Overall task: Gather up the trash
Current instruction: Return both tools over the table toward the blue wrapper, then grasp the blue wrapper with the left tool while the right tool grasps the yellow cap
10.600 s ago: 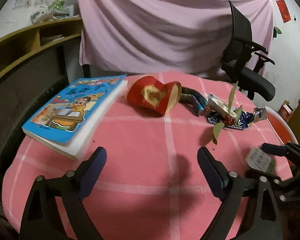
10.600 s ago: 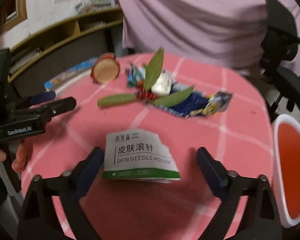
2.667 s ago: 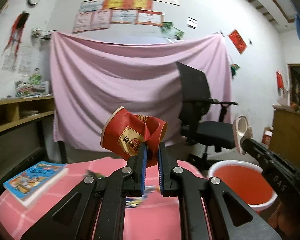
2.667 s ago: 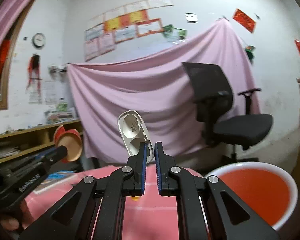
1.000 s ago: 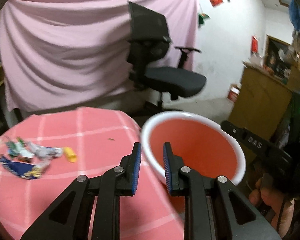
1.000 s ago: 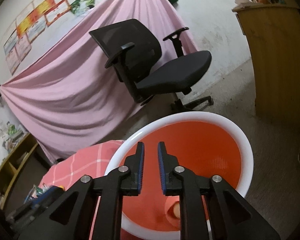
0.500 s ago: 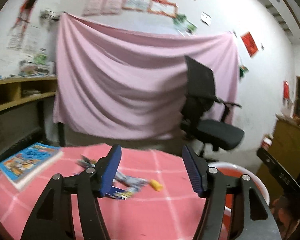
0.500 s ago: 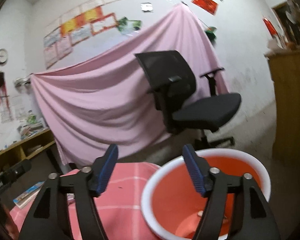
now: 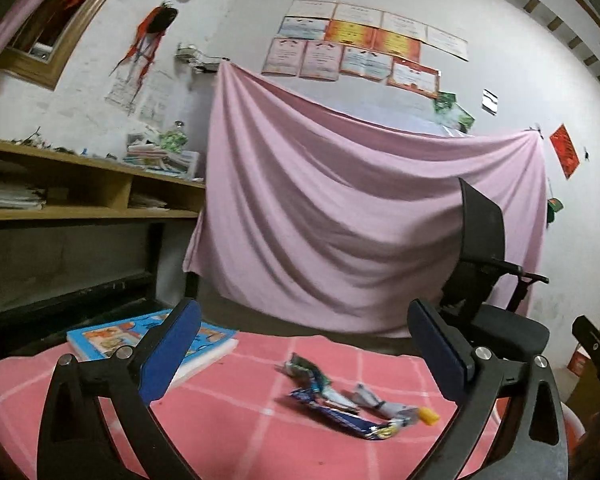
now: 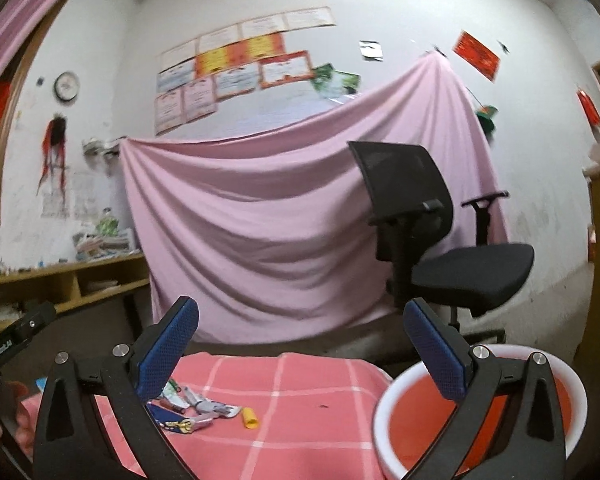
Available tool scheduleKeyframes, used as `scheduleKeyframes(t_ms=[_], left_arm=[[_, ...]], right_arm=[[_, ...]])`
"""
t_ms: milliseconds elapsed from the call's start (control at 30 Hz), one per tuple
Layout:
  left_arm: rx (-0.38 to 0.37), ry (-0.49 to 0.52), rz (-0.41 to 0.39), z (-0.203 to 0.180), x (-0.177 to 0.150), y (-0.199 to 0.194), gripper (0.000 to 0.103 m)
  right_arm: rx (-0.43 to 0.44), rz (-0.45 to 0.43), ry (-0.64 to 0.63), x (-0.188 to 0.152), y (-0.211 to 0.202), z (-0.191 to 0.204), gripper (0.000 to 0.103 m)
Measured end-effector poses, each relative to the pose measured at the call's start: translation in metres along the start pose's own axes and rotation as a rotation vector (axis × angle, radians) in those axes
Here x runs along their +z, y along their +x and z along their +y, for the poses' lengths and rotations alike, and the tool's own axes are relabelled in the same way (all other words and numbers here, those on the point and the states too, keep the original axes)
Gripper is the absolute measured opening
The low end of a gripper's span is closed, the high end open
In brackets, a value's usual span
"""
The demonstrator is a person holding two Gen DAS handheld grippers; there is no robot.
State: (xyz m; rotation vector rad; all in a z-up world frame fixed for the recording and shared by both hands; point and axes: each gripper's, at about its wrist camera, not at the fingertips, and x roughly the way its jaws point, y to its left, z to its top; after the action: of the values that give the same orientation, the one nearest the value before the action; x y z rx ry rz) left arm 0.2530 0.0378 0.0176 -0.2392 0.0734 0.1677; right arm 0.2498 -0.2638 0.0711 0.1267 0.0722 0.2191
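My left gripper [image 9: 304,344] is open and empty, held above the pink checked table [image 9: 228,432]. A pile of crumpled wrappers [image 9: 340,404] with a small yellow piece [image 9: 428,415] lies on the table ahead of it. My right gripper [image 10: 300,344] is open and empty too. The wrappers [image 10: 192,408] and the yellow piece [image 10: 250,418] show low left in the right wrist view. The red basin with a white rim [image 10: 416,420] stands at the table's right side, below my right finger.
A blue picture book [image 9: 140,336] lies on the table's far left. A black office chair [image 10: 432,240] stands behind the basin. A pink sheet [image 9: 340,220] hangs on the back wall. Wooden shelves [image 9: 80,192] run along the left.
Both grippers have opened wide and are empty; the red cup and white piece they held are gone from view. Both have swung up and back from over the basin toward the table.
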Motion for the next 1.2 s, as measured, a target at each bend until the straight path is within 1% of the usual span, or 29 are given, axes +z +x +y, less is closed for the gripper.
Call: scheduleKeyframes(t_ms=[100, 167, 267, 400, 500, 567, 600, 667, 700, 767, 800, 833, 867, 933, 1000, 1067, 1100, 1133, 1167, 1200], left_arm=[[-0.011, 0.018, 0.043, 0.001, -0.005, 0.005, 0.101], [-0.009, 0.046, 0.090, -0.001, -0.008, 0.014, 0.101], [-0.034, 0.050, 0.174, -0.001, -0.013, 0.027, 0.101], [-0.034, 0.013, 0.275, 0.002, -0.020, 0.041, 0.101], [-0.042, -0.025, 0.315, 0.003, -0.025, 0.046, 0.100], [-0.048, -0.021, 0.337, -0.001, -0.027, 0.049, 0.100], [-0.050, -0.015, 0.350, -0.003, -0.028, 0.050, 0.100], [-0.063, -0.010, 0.376, -0.007, -0.030, 0.054, 0.095], [-0.072, -0.012, 0.390, -0.008, -0.031, 0.056, 0.094], [-0.091, -0.023, 0.421, -0.009, -0.034, 0.062, 0.093], [-0.103, -0.033, 0.438, -0.009, -0.035, 0.065, 0.092], [-0.119, -0.048, 0.459, -0.009, -0.036, 0.069, 0.086], [-0.140, -0.071, 0.487, -0.009, -0.038, 0.074, 0.077], [-0.162, -0.111, 0.541, -0.007, -0.043, 0.083, 0.067], [-0.168, -0.146, 0.585, -0.006, -0.047, 0.090, 0.063], [-0.169, -0.170, 0.609, -0.005, -0.049, 0.095, 0.055], [-0.169, -0.178, 0.618, -0.005, -0.050, 0.097, 0.053], [-0.168, -0.183, 0.625, -0.005, -0.051, 0.099, 0.048], [-0.170, -0.187, 0.637, -0.005, -0.052, 0.102, 0.044], [-0.171, -0.189, 0.646, -0.006, -0.053, 0.103, 0.042]], right_arm=[[-0.007, -0.030, -0.047, -0.003, 0.000, 0.014, 0.103], [-0.012, -0.018, -0.083, -0.006, 0.008, 0.023, 0.103], [-0.028, 0.036, -0.111, -0.012, 0.022, 0.029, 0.103], [-0.045, 0.108, -0.080, -0.021, 0.036, 0.024, 0.103], [-0.046, 0.168, -0.047, -0.025, 0.047, 0.018, 0.103], [-0.037, 0.219, -0.025, -0.030, 0.055, 0.013, 0.103], [-0.030, 0.257, -0.008, -0.032, 0.061, 0.010, 0.102], [-0.019, 0.312, 0.017, -0.037, 0.069, 0.006, 0.092], [-0.017, 0.338, 0.028, -0.039, 0.072, 0.005, 0.090], [-0.006, 0.368, 0.043, -0.042, 0.075, 0.003, 0.080], [0.001, 0.374, 0.046, -0.043, 0.076, 0.003, 0.078], [0.007, 0.382, 0.047, -0.044, 0.076, 0.004, 0.075], [0.011, 0.390, 0.045, -0.045, 0.077, 0.005, 0.074], [0.028, 0.414, 0.032, -0.047, 0.079, 0.009, 0.073], [0.046, 0.450, 0.009, -0.050, 0.085, 0.015, 0.068], [0.065, 0.510, -0.014, -0.055, 0.093, 0.021, 0.060], [0.070, 0.540, -0.028, -0.058, 0.098, 0.024, 0.056], [0.074, 0.560, -0.038, -0.061, 0.101, 0.026, 0.047], [0.079, 0.587, -0.052, -0.064, 0.104, 0.029, 0.042], [0.084, 0.607, -0.060, -0.066, 0.107, 0.031, 0.041]])
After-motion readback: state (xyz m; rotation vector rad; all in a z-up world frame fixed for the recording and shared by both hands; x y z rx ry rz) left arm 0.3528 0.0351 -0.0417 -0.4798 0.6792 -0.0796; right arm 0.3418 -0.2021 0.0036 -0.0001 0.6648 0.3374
